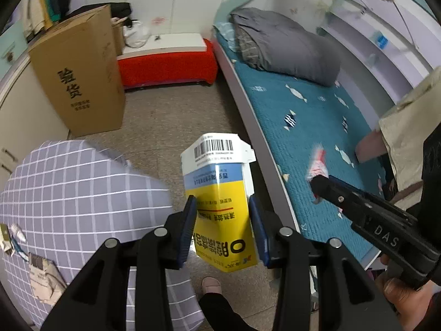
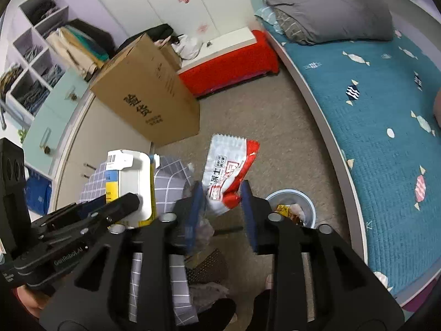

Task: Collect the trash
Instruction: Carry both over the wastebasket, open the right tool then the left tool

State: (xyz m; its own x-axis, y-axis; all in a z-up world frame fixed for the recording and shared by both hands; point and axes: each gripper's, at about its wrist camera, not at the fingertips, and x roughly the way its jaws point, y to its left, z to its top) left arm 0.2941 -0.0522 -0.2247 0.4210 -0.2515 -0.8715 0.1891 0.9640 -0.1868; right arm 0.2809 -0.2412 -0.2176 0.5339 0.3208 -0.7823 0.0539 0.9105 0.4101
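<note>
"DAS" on right tool point(image 1: 319, 184), "GenRobot.AI" on left tool point(image 2: 129, 201)

Lighting: even, soft indoor light, source unseen; faint shadows. Distortion: strong fisheye bending, dark corners. Blur: red-white wrapper point(image 1: 318, 165) smeared at right-centre, probably motion; frame edges soft.

My yellow, blue and white carton point(image 1: 220, 201) stands upright, barcode flap on top, at centre frame; my crumpled red-and-white wrapper point(image 2: 228, 173) hangs mid-frame above the blue bin point(image 2: 292, 207) of scraps at lower right
</note>
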